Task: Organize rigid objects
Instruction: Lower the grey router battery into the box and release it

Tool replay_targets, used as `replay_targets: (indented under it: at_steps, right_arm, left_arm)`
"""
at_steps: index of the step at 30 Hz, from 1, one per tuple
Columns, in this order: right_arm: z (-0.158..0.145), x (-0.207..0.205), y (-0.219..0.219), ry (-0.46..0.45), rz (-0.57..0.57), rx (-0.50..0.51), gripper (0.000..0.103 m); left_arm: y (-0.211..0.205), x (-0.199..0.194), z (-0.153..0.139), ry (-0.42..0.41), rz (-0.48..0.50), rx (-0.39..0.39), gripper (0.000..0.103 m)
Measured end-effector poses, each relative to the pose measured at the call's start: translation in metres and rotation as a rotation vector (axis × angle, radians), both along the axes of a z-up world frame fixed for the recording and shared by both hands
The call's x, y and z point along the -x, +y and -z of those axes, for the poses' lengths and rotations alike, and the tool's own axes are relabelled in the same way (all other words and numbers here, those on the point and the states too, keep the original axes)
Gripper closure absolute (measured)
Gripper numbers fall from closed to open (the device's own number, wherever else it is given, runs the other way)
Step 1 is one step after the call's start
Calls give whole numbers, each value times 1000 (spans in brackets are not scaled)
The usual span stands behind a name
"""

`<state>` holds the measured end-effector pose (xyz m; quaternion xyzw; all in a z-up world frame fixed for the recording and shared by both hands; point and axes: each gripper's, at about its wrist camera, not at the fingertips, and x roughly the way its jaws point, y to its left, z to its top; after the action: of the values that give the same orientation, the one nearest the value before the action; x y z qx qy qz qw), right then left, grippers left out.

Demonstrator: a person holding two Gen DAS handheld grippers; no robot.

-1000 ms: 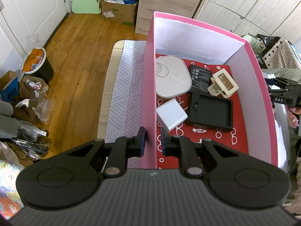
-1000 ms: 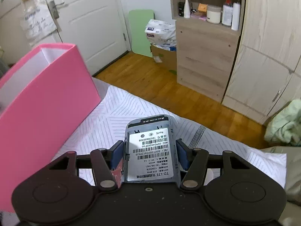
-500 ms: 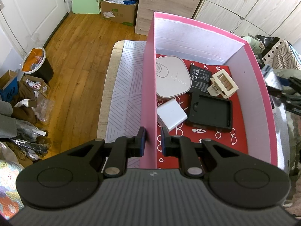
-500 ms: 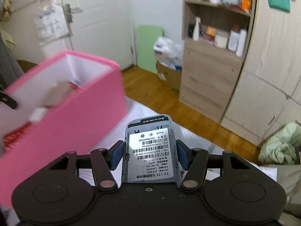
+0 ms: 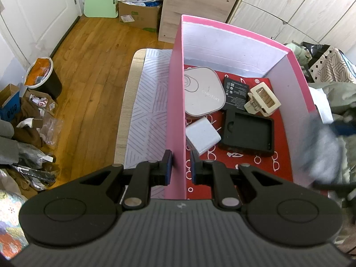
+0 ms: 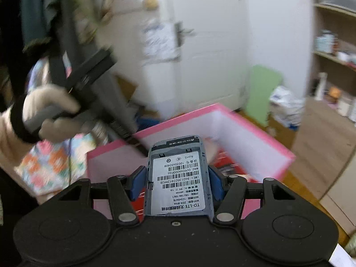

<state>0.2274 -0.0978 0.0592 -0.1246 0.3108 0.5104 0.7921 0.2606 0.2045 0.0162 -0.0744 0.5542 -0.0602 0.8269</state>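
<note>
The left gripper (image 5: 180,163) is clamped on the near wall of the tall pink cardboard box (image 5: 175,102), probably to steady it; the right gripper (image 6: 176,183) grasps a flat grey labelled wireless modem (image 6: 180,178) by its sides, above the box (apparently for dropping in). Motion blur smears the box's interior in the right wrist view; the modem's lower end is hidden behind the gripper body.

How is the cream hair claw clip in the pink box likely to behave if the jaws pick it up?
The cream claw clip looks like hard, hollow plastic, so probably stiff and light. It rests tilted on the black tray's edge, so a nudge may tip it. Its teeth and spring hinge could make a squeeze spring it open or slip.
</note>
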Motion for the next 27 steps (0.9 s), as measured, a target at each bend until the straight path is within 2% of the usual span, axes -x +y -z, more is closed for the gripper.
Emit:
replay_targets:
  at_steps: [7, 11, 16, 21, 27]
  right_arm:
    - [42, -6, 83, 108, -201, 246, 39]
    - [54, -17, 106, 197, -267, 282, 39]
    - [64, -21, 117, 210, -288, 315, 38]
    - [52, -21, 106, 199, -247, 241, 33]
    - [20, -24, 48, 171, -105, 83, 33]
  left_arm:
    - [3, 1, 1, -8, 0, 15, 89]
    - [4, 3, 1, -14, 1, 24, 89]
    - [7, 3, 2, -15, -1, 36, 89]
    - [7, 3, 2, -15, -2, 35, 89]
    - [8, 4, 1, -15, -13, 45, 89]
